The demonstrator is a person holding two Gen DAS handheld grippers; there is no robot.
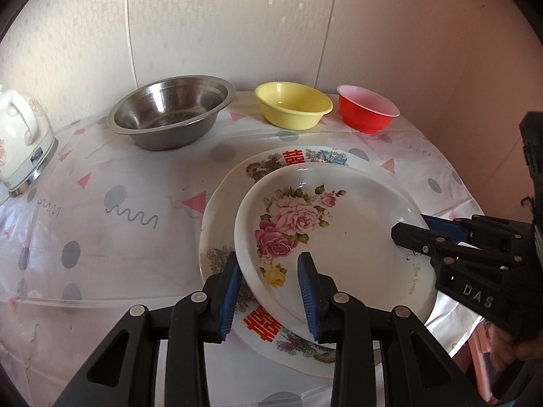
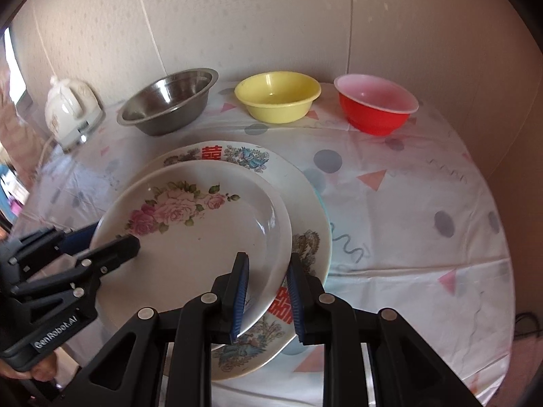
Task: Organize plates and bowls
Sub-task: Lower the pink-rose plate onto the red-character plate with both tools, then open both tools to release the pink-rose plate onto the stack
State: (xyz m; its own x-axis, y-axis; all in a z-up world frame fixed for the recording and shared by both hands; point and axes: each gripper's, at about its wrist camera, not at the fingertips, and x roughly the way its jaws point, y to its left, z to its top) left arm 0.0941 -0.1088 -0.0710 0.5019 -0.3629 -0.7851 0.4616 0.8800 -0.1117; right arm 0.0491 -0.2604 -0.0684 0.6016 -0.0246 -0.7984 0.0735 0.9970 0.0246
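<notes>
Left claw (image 1: 269, 291) and right claw (image 2: 266, 296) straddling rose plate (image 1: 339, 224) rim, bowls behind

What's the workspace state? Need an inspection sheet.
Surface: table under a patterned cloth, wrinkled.
Job's things: rose plate tilted over the big plate; steel bowl, yellow bowl and red bowl in a row at the back, apart.
Clutter: white kettle at the back left.
Grippers: left gripper straddles the rose plate's rim, grip unclear; right gripper looks clamped on the opposite rim.
Cables: kettle cord runs off the table's edge; dark cable on the floor.
Surroundings: panelled wall close behind.
</notes>
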